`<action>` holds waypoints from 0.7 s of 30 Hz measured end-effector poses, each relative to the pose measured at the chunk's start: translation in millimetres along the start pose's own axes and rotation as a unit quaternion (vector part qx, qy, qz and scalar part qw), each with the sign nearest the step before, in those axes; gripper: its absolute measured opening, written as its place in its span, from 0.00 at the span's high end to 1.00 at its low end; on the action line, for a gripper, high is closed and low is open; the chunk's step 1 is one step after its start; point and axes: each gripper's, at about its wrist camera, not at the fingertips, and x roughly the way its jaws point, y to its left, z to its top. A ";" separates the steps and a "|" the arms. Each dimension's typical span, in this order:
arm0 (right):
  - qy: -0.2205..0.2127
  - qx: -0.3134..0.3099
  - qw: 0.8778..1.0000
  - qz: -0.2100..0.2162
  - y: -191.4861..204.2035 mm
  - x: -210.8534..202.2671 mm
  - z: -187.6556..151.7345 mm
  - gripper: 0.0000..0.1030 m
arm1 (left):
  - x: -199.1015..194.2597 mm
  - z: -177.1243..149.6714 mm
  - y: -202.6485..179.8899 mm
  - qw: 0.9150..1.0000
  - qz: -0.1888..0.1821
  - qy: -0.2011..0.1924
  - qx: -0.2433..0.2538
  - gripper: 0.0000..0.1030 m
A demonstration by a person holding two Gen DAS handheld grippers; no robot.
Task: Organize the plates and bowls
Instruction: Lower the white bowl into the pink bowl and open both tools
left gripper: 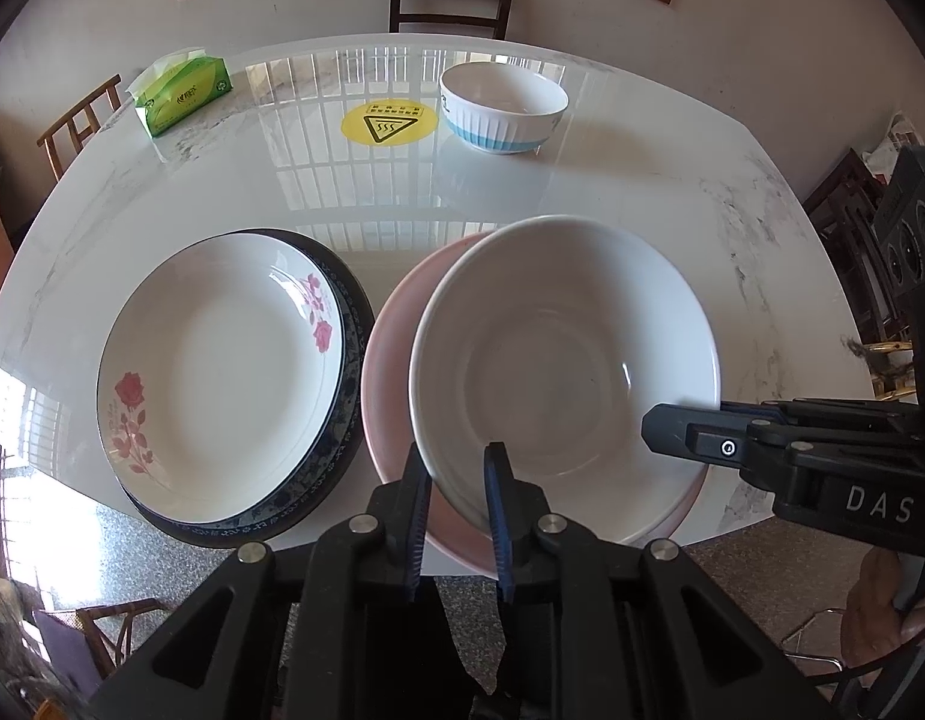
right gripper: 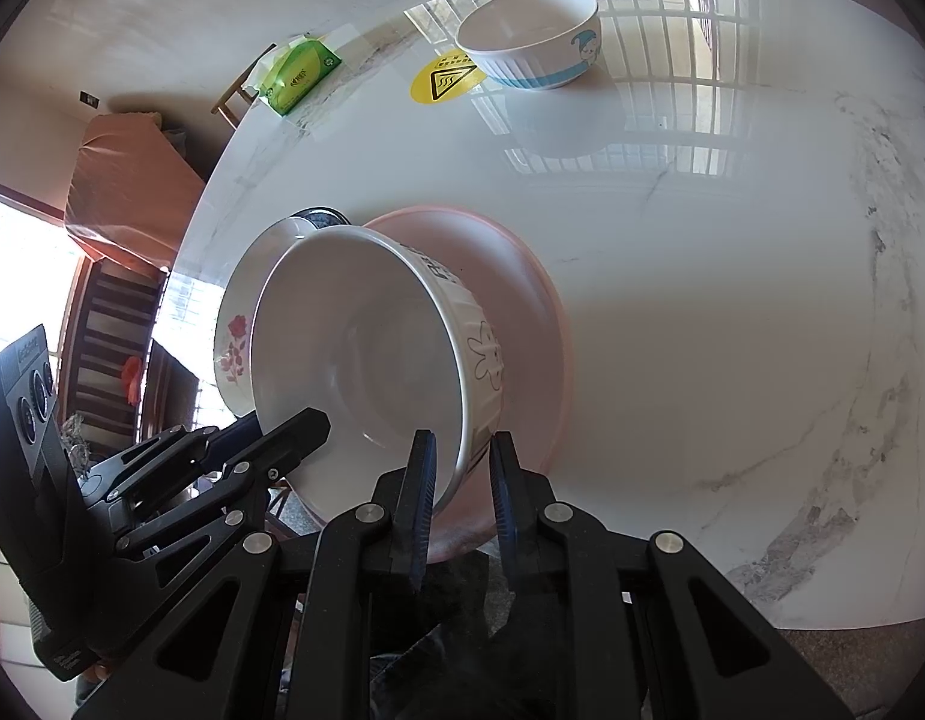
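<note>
"DAS" lettered on right gripper [left gripper: 672, 429]. Yellow heat-warning sticker [left gripper: 388, 122], green tissue pack [left gripper: 180, 93] far on white marble table [left gripper: 672, 180]; window, wooden chairs beyond. White bowl [left gripper: 564, 372] with rabbit drawing, tilted over pink plate [left gripper: 390, 360], rim pinched by left gripper [left gripper: 459, 504] and right gripper. Rose plate [left gripper: 222, 366] left; blue-striped bowl [left gripper: 503, 105] far.

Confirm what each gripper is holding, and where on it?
Both hold the white bowl by its near rim: left gripper at the rim's left, right gripper at its right, one finger inside, one outside.
</note>
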 end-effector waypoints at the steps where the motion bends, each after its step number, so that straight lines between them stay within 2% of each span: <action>1: 0.000 -0.001 1.000 0.000 0.0 0.0 0.0 0.83 | 0.0 -0.1 0.3 1.000 -0.002 0.001 -0.001 0.82; 21: -0.001 0.005 1.000 -0.001 -0.4 0.2 0.9 0.83 | 3.7 5.9 3.4 1.000 -0.005 0.019 -0.013 0.78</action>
